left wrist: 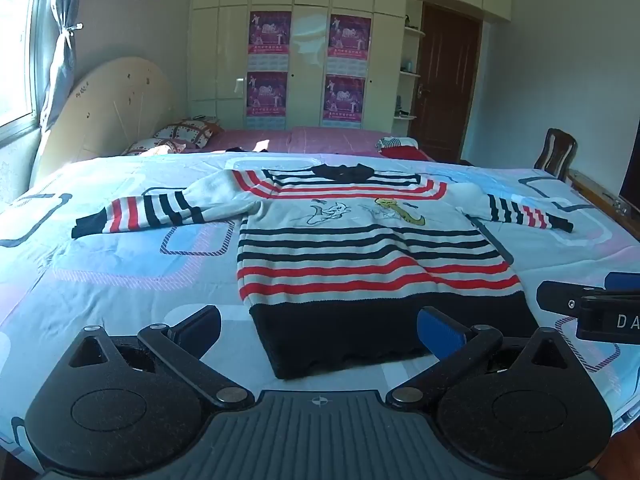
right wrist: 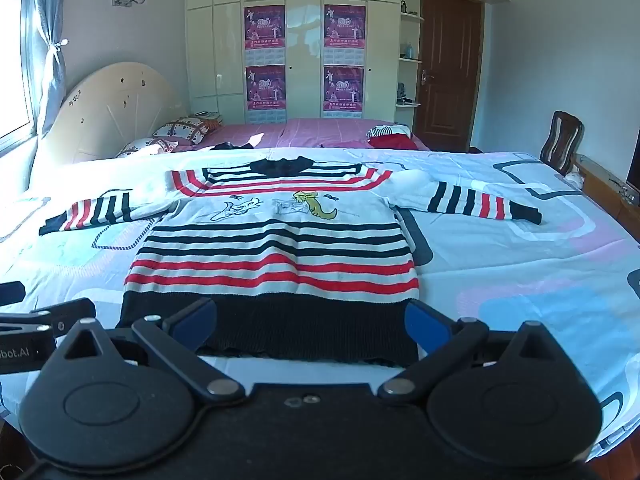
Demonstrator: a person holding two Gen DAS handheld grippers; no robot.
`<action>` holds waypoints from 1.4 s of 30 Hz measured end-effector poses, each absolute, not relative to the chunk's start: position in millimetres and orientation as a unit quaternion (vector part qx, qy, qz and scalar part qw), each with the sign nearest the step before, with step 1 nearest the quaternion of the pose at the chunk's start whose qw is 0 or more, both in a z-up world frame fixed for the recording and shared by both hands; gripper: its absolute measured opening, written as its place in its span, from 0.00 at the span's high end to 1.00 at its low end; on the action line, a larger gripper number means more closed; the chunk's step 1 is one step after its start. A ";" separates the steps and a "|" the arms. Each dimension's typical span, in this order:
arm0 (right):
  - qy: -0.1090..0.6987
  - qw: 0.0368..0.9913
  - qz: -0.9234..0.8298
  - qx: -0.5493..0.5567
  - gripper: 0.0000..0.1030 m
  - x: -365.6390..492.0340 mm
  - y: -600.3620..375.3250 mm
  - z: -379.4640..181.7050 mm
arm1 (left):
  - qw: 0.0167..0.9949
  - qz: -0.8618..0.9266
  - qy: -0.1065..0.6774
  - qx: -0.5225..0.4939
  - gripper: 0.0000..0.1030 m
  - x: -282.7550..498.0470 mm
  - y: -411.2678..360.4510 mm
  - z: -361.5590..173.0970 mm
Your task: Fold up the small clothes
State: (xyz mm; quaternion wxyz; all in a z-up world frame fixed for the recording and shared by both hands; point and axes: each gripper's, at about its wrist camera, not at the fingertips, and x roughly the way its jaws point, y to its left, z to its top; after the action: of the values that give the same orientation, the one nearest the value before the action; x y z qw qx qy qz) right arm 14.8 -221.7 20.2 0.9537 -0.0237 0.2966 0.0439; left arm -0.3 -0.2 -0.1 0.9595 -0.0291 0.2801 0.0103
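A small striped sweater [left wrist: 360, 248] [right wrist: 276, 248], white with red and black bands and a black hem, lies flat on the bed with its collar at the far end and both sleeves spread sideways. My left gripper [left wrist: 320, 330] hovers just before the hem, jaws wide apart with nothing between the blue pads. My right gripper [right wrist: 310, 322] hangs over the near hem, also open and empty. In the left wrist view the right gripper's fingers [left wrist: 560, 298] show at the right edge. The left gripper's fingers [right wrist: 64, 314] appear at the left edge of the right wrist view.
The sweater rests on a pale blue patterned sheet [left wrist: 120, 272] [right wrist: 520, 272]. Behind it is a pink bed [left wrist: 320, 138] with pillows [right wrist: 182, 130] and a heap of red and striped clothes [right wrist: 390, 136]. A wooden chair [right wrist: 562, 142] stands at the right, wardrobe and door beyond.
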 end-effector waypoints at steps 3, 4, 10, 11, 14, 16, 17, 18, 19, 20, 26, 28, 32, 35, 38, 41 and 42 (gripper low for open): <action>0.292 0.955 0.041 -0.031 0.02 14.1 -221.4 20.5 | 0.960 0.015 0.279 -0.026 0.00 -0.7 -0.4 0.0; 0.291 0.955 0.042 -0.031 0.02 13.6 -221.5 20.7 | 0.959 0.014 0.282 -0.027 0.00 -0.1 -0.4 -0.2; 0.292 0.955 0.042 -0.027 0.02 13.6 -222.2 20.4 | 0.960 0.015 0.279 -0.028 0.00 -3.6 -9.0 -0.8; 0.291 0.955 0.042 -0.027 0.02 13.8 -222.0 20.2 | 0.960 0.014 0.278 -0.028 0.00 -3.8 -10.0 -1.1; 0.290 0.956 0.040 -0.026 0.02 14.9 -221.8 19.3 | 0.961 0.013 0.277 -0.026 0.00 -2.9 -12.6 0.0; 0.290 0.956 0.040 -0.026 0.02 15.3 -221.5 18.8 | 0.960 0.008 0.278 -0.029 0.00 -1.8 -6.0 4.9; 0.289 0.956 0.039 -0.027 0.02 15.6 -221.1 18.6 | 0.960 0.009 0.278 -0.029 0.00 -1.9 -6.4 5.2; 0.289 0.956 0.039 -0.027 0.02 15.9 -220.8 18.2 | 0.960 0.008 0.278 -0.029 0.00 -1.9 -6.3 5.1; 0.289 0.956 0.039 -0.027 0.02 12.3 -223.4 22.1 | 0.960 0.009 0.278 -0.029 0.00 -2.1 -6.7 5.3; 0.289 0.956 0.039 -0.027 0.02 12.4 -223.4 21.9 | 0.960 0.008 0.279 -0.029 0.00 -1.5 -5.8 5.1; 0.289 0.956 0.040 -0.026 0.02 13.4 -221.2 22.5 | 0.960 0.005 0.280 -0.029 0.00 0.8 -4.3 5.9; 0.289 0.956 0.039 -0.027 0.02 12.9 -220.8 23.3 | 0.960 0.005 0.280 -0.029 0.00 0.8 -4.4 6.1; 0.288 0.956 0.040 -0.028 0.02 14.3 -220.9 23.3 | 0.960 0.007 0.279 -0.029 0.00 2.7 -1.8 6.4; 0.289 0.956 0.039 -0.028 0.02 14.5 -220.6 23.4 | 0.960 0.007 0.279 -0.029 0.00 2.8 -0.1 6.2; 0.289 0.956 0.038 -0.029 0.02 14.6 -220.3 23.3 | 0.960 0.005 0.280 -0.029 0.00 3.3 -0.5 6.0; 0.289 0.956 0.038 -0.029 0.02 14.5 -221.0 23.5 | 0.960 0.004 0.280 -0.028 0.00 3.3 -1.5 5.2; 0.289 0.956 0.038 -0.029 0.02 14.4 -221.2 23.6 | 0.959 0.004 0.280 -0.028 0.00 3.3 -1.7 5.2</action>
State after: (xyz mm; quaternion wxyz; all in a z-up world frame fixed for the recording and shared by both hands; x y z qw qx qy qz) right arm 14.4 -221.2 23.6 0.9562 -0.0288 0.2889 0.0381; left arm 3.3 -1.7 5.2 0.9595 -0.0277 0.2803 0.0038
